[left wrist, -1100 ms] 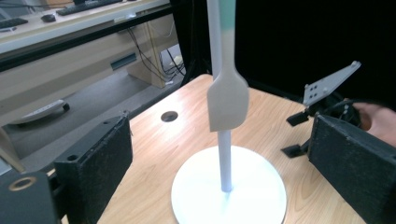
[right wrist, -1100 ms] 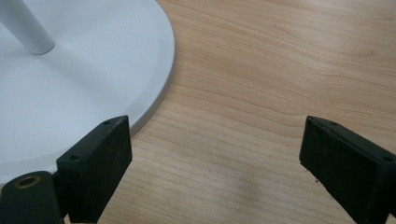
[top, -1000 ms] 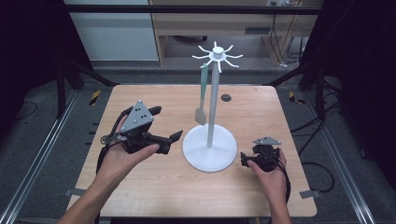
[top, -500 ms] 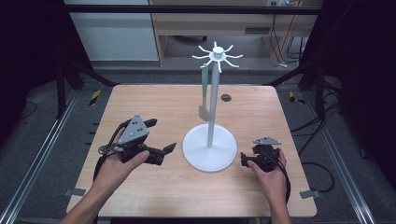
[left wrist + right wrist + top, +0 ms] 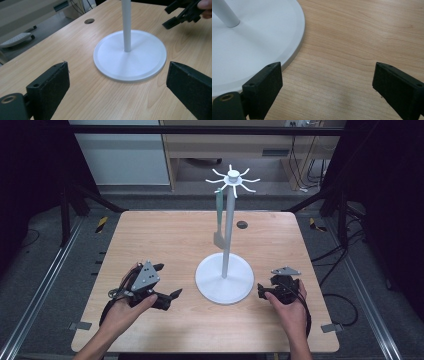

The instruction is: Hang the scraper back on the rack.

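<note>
A white stand with a round base [image 5: 223, 280] and a thin pole [image 5: 228, 230] rises from the middle of the wooden table [image 5: 165, 235]. Its top hub [image 5: 233, 176] carries several spokes. A grey-green utensil [image 5: 219, 222] hangs from one spoke beside the pole. My left gripper [image 5: 167, 280] sits low on the table left of the base, open and empty. In the left gripper view its jaws frame the base [image 5: 130, 56] and pole [image 5: 126, 25]. My right gripper [image 5: 260, 291] rests right of the base, open and empty, and its own view takes in the base rim [image 5: 294, 50].
A small round hole [image 5: 242, 224] is set in the table behind the stand. Metal rails [image 5: 45, 285] run along both sides of the table. A cabinet [image 5: 120, 155] and desk with cables stand beyond the far edge. The right gripper [image 5: 183, 12] appears far off in the left gripper view.
My left gripper has come back toward the person and down to the table, left of the base. The right gripper has stayed put.
</note>
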